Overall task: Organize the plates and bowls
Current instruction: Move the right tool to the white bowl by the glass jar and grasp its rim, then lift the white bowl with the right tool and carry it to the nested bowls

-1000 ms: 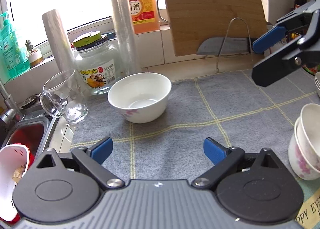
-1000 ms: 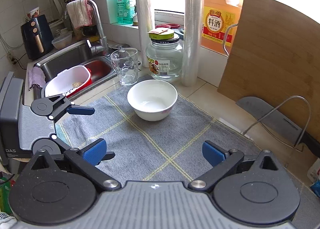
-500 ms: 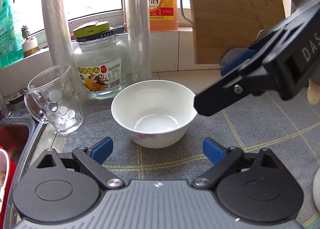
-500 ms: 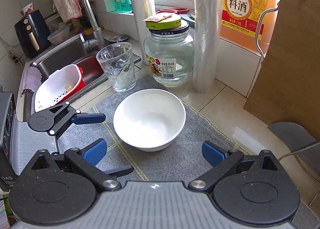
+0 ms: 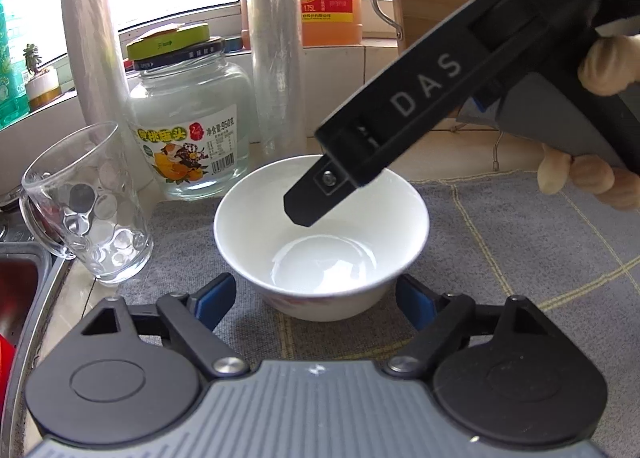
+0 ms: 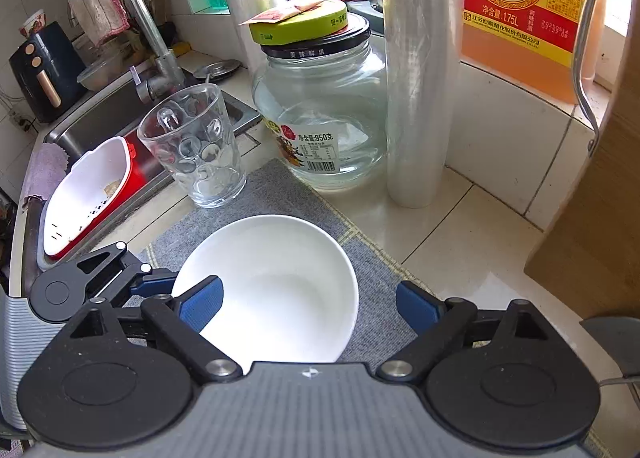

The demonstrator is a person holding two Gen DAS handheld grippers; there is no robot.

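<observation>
Right wrist view: white bowl (image 6: 276, 290) (empty) beside clear glass mug (image 6: 196, 150).

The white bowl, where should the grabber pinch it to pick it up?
Probably the rim of the white bowl, from above, one finger inside and one outside. It sits upright on the grey mat, and its wall looks thin enough to pinch.

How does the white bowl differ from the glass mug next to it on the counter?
The white bowl is opaque ceramic, and the glass mug is clear with round dimples. The bowl is low and wide, whereas the mug stands taller and narrower. The bowl sits on the grey mat, while the mug stands at the mat's edge beside the sink. Both are upright and look empty.
</observation>
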